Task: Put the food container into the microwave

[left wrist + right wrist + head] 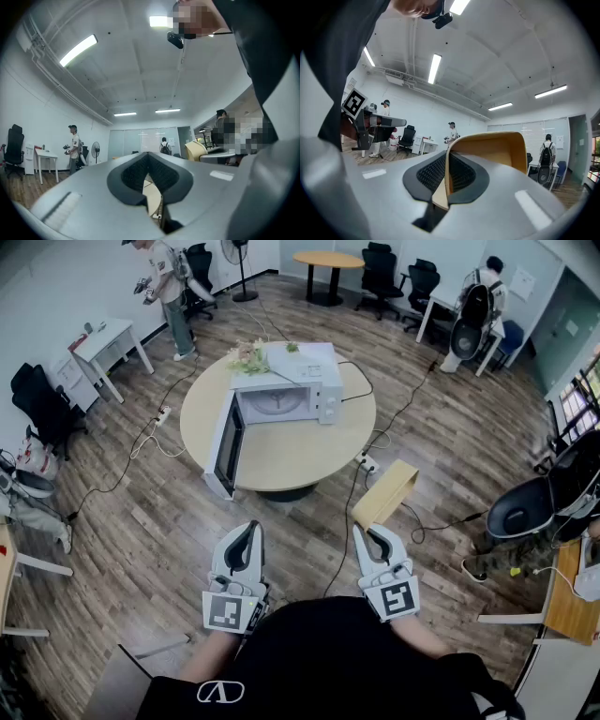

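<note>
Round table sits ahead, well apart from you; microwave on it, door open, cavity facing you. Your right gripper pinches the food container wall, long axis pointing tableward. Left gripper closed, empty.

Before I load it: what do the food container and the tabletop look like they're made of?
Food container: probably kraft paperboard; matte tan, with a thin curved wall. Tabletop: likely laminate or veneer; pale beige, smooth and uniform, with no grain visible from the head view.
</note>
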Demonstrator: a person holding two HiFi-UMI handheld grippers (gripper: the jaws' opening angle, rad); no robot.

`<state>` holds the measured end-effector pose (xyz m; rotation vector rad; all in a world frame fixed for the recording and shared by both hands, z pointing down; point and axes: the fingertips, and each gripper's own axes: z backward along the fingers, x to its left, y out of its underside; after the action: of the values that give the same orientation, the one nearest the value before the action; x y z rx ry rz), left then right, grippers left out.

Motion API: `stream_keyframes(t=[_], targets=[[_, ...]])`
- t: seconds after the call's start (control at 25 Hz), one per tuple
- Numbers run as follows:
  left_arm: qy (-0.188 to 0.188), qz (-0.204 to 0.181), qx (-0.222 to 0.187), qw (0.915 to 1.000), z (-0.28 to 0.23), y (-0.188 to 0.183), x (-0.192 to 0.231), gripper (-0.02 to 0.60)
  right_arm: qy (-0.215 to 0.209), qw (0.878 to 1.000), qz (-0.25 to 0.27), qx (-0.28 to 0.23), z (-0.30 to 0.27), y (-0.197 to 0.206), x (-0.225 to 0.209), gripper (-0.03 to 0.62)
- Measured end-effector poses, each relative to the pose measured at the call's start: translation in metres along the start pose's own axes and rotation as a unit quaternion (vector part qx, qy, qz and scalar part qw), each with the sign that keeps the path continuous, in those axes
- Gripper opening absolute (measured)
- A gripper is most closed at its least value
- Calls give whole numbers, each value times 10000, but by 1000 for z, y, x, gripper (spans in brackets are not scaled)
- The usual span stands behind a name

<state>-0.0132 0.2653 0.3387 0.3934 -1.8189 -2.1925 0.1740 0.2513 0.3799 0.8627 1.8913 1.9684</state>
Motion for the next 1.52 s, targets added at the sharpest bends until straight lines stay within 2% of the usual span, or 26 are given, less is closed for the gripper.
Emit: stream_keyframes(t=[0.28, 0.48, 0.8, 1.08, 1.28, 1.52], targets=[[-27, 51, 79, 10000, 0, 4, -1, 0, -1, 10000, 9, -1, -1, 3, -2, 15], [-39, 44, 117, 9999, 0, 4, -5, 0, -254, 9993, -257, -101, -2, 3, 3, 17], [-110, -18, 79, 9999, -13, 1, -23, 0, -412, 9986, -295, -138, -3, 13, -11, 16], [-459, -170, 510, 9975, -33, 18, -49, 0, -787, 9957, -448, -212, -4, 32, -38, 17], [-493, -352, 638, 9961, -43, 28, -72, 0, -1058, 9914, -683, -343, -4, 48, -52, 17], [-542, -378, 843, 9942, -68, 45, -64, 0, -1130, 9900, -772, -353, -25, 59, -71, 17]])
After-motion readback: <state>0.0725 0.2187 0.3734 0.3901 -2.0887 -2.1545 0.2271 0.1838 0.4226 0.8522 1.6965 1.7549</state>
